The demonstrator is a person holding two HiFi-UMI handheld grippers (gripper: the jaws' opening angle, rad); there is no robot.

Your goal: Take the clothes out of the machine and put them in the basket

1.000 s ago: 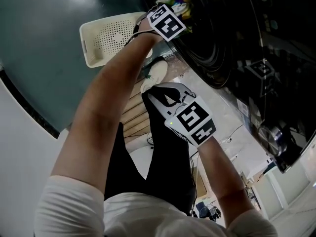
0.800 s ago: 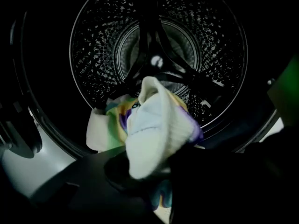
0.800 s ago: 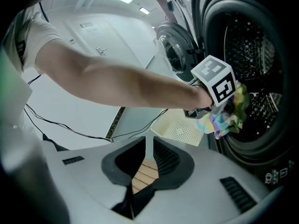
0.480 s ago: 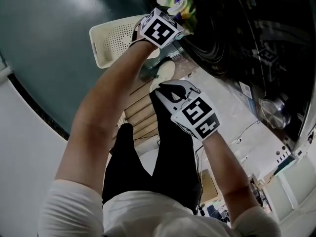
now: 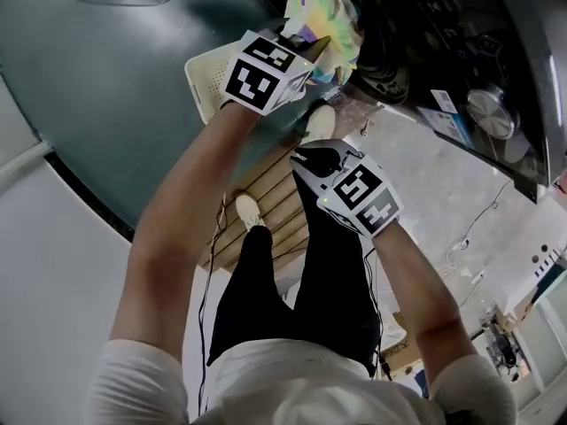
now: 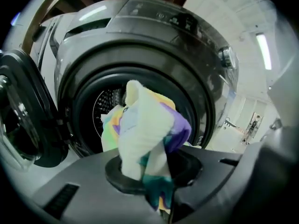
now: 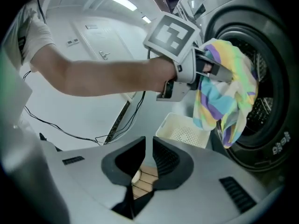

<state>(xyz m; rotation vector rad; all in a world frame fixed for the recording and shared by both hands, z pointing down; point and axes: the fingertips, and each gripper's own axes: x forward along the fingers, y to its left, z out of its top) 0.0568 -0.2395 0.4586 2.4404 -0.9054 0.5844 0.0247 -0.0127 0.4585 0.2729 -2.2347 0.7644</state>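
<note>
— Pinching what, that left gripper [image 6: 148,171]?
— A colourful cloth [image 6: 145,125]. Its jaws have just been closing on it. A second ago it was low at the washing machine's [image 6: 154,41] mouth; now it is higher, and the cloth hangs before the open drum.
— And the right gripper [image 7: 148,160]?
— Jaws nearly together, nothing between. The basket [image 5: 208,82] sits on the floor below the left gripper.

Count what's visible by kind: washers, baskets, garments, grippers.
Washing machine: 1
Basket: 1
Garment, multicoloured: 1
Grippers: 2. The left gripper has its jaws shut on the garment. The right gripper is empty.
Total: 5
</note>
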